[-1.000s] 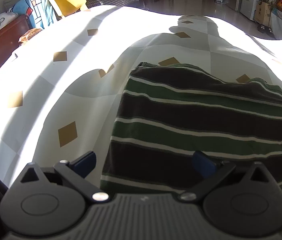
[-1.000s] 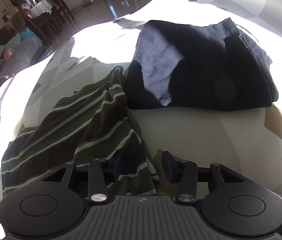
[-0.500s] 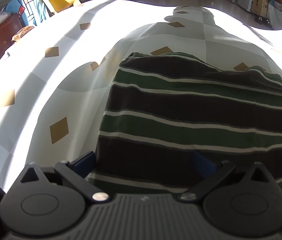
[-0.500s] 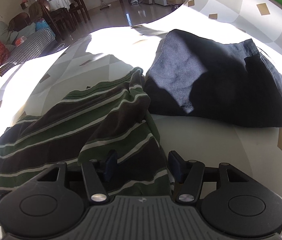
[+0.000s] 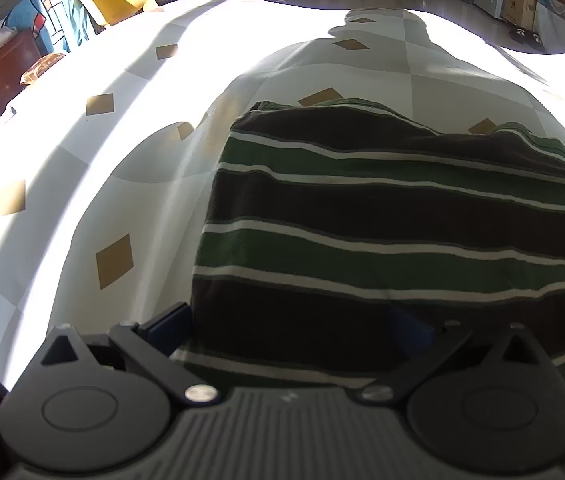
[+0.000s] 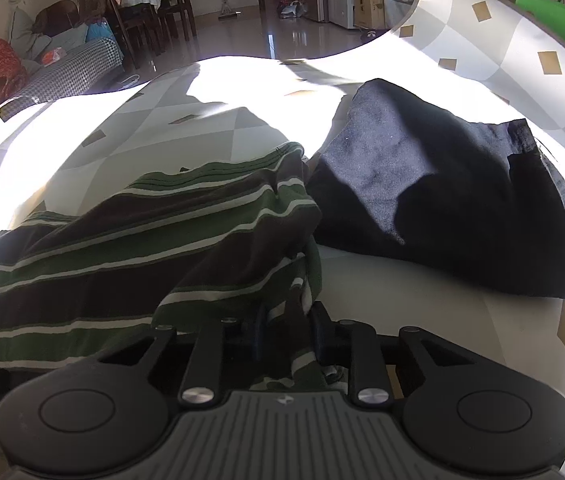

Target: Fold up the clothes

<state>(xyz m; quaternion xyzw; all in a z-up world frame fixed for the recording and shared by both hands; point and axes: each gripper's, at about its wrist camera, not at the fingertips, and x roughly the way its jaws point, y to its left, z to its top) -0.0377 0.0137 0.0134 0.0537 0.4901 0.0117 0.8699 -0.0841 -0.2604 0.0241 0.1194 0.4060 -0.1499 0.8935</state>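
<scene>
On the checked tablecloth (image 6: 482, 312), my right gripper (image 6: 286, 328) has just closed on the striped shirt's (image 6: 122, 248) near corner, left of a navy garment (image 6: 442, 200); my left gripper (image 5: 294, 328) gapes astride its edge

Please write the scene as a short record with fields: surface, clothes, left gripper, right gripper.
surface: tablecloth with a diamond pattern, partly in sun
clothes: striped shirt beside the dark garment
left gripper: open, one corner of the striped shirt between its fingers
right gripper: jaws have just been closing, now pinching a bunched edge of the striped shirt
</scene>
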